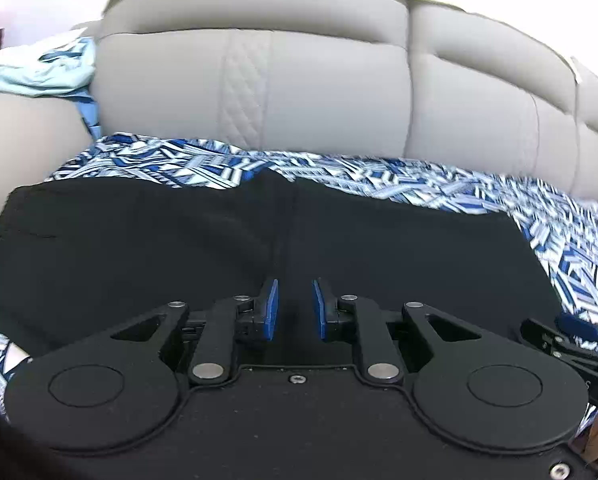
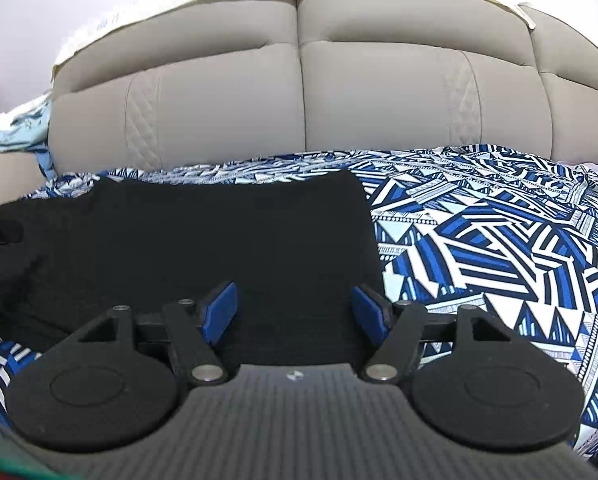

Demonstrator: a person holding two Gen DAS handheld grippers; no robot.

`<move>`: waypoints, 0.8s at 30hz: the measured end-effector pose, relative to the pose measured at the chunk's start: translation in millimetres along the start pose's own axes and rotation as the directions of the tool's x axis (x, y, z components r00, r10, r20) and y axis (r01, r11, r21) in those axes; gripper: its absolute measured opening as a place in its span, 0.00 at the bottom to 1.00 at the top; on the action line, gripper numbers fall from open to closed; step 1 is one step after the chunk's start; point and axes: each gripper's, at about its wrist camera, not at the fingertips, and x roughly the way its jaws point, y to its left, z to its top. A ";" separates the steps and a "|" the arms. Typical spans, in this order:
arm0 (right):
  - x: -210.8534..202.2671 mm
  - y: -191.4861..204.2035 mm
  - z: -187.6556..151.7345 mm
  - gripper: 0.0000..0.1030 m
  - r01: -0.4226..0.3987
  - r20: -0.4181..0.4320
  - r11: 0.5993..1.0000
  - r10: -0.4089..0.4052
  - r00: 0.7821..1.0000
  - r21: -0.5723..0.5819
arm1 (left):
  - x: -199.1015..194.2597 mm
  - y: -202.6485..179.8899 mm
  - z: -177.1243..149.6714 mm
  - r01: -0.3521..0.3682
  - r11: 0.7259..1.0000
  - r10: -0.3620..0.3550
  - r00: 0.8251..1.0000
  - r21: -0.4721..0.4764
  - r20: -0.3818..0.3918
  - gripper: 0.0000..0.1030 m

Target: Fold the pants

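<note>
Black pants [image 1: 179, 240] lie spread flat on a bed with a blue and white patterned sheet [image 1: 459, 188]; they also show in the right wrist view [image 2: 219, 232]. My left gripper [image 1: 295, 296] hovers low over the middle of the pants, its blue pads a small gap apart with nothing between them. My right gripper [image 2: 295, 304] is wide open over the pants near their right edge, empty. The right gripper also shows at the right edge of the left wrist view [image 1: 571, 336].
A grey padded headboard [image 2: 299, 92] stands behind the bed. Light blue bedding [image 1: 39, 68] is bunched at the far left. The patterned sheet [image 2: 499, 248] stretches out to the right of the pants.
</note>
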 end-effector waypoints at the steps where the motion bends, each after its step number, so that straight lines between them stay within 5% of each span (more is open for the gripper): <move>1: 0.5 2.7 -0.8 0.75 0.005 0.001 1.000 -0.005 1.000 -0.011 | 3.6 -3.6 -2.0 -0.001 1.000 0.001 1.000 0.014 -0.006 0.17; 7: 1.5 7.1 1.3 0.77 0.010 0.014 0.999 -0.009 1.000 -0.039 | 27.7 -14.7 -19.2 -0.041 0.996 0.046 0.997 0.081 -0.067 0.19; 12: 7.2 3.9 2.1 0.78 0.021 0.000 0.999 -0.021 1.000 -0.024 | 22.5 -16.1 -27.9 -0.066 0.990 0.071 0.997 0.129 -0.035 0.22; 17: 7.6 9.6 0.7 0.78 0.021 0.006 0.998 -0.021 1.000 -0.053 | 3.6 17.1 -20.7 -0.033 0.999 0.033 0.999 -0.032 -0.013 0.25; 24: 9.7 27.7 -3.2 0.78 -0.023 0.000 0.994 0.023 1.000 -0.110 | 21.5 60.8 -11.4 0.023 0.970 -0.054 0.990 -0.240 -0.126 0.24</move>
